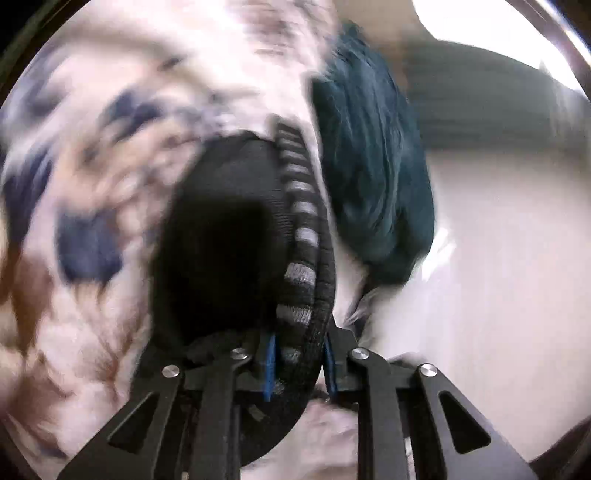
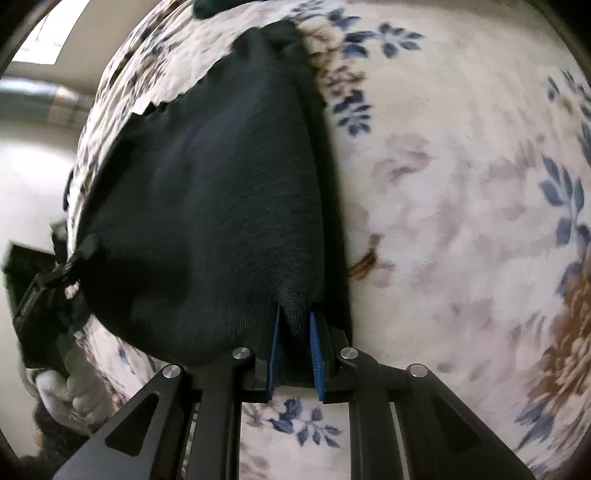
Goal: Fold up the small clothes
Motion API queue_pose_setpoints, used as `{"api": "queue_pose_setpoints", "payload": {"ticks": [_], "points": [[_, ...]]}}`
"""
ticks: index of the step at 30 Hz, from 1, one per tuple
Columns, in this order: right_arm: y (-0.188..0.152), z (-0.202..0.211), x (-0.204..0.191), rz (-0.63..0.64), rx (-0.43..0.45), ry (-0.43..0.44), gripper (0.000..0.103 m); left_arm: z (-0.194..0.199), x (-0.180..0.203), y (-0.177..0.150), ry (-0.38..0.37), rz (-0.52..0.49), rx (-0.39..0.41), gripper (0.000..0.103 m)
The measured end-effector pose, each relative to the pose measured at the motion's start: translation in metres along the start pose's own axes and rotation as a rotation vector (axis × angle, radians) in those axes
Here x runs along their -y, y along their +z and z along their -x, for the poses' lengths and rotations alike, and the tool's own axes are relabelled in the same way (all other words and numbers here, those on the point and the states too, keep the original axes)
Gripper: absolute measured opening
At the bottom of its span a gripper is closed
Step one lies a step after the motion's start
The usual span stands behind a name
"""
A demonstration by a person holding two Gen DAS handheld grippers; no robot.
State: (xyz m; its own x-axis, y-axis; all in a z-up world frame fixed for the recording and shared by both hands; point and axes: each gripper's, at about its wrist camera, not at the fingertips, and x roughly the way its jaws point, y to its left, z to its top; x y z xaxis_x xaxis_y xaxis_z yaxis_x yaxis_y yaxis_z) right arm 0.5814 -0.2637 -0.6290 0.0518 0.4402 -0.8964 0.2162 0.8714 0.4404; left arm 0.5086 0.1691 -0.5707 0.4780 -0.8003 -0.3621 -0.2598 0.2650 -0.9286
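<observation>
A small black knit garment (image 2: 207, 206) is stretched between my two grippers above a floral blanket (image 2: 461, 192). My right gripper (image 2: 295, 354) is shut on one edge of it, the fabric pinched between the blue pads. My left gripper (image 1: 300, 363) is shut on the opposite edge, where a grey-striped band (image 1: 303, 251) shows along the black cloth (image 1: 221, 236). The left gripper also shows at the left of the right wrist view (image 2: 44, 291), held by a gloved hand (image 2: 70, 387). The left wrist view is blurred by motion.
A dark teal garment (image 1: 373, 177) lies on the blanket (image 1: 110, 155) just right of the black one. Beyond the blanket's edge are a pale floor (image 1: 509, 258) and a bright window (image 2: 55, 33).
</observation>
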Motion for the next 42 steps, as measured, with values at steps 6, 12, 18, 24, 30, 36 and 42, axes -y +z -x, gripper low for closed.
{"api": "queue_pose_setpoints", "payload": {"ticks": [6,12,18,24,30,36,42], "points": [[0.002,0.014,-0.005,0.064,0.009,-0.059,0.016,0.016,-0.024,0.011,0.171,0.108,0.024,0.060],[0.024,0.021,-0.011,0.095,0.037,-0.051,0.044,-0.037,0.065,0.024,0.485,-0.324,0.012,0.061],[0.051,0.014,-0.011,0.065,0.051,-0.075,0.044,-0.037,0.034,0.067,0.773,-0.406,0.005,0.063],[0.072,0.007,-0.004,0.022,0.053,-0.022,0.044,-0.050,0.031,0.061,0.454,-0.287,-0.058,0.048],[0.078,-0.011,-0.002,-0.040,0.026,0.051,0.044,-0.039,0.022,0.052,-0.007,-0.086,-0.063,0.013],[0.080,-0.016,-0.001,-0.079,0.034,0.073,0.044,-0.031,-0.019,0.069,0.132,0.032,-0.064,0.025],[0.084,-0.003,-0.001,-0.066,0.108,0.035,0.044,-0.030,0.032,0.072,0.366,-0.236,-0.056,0.074]]}}
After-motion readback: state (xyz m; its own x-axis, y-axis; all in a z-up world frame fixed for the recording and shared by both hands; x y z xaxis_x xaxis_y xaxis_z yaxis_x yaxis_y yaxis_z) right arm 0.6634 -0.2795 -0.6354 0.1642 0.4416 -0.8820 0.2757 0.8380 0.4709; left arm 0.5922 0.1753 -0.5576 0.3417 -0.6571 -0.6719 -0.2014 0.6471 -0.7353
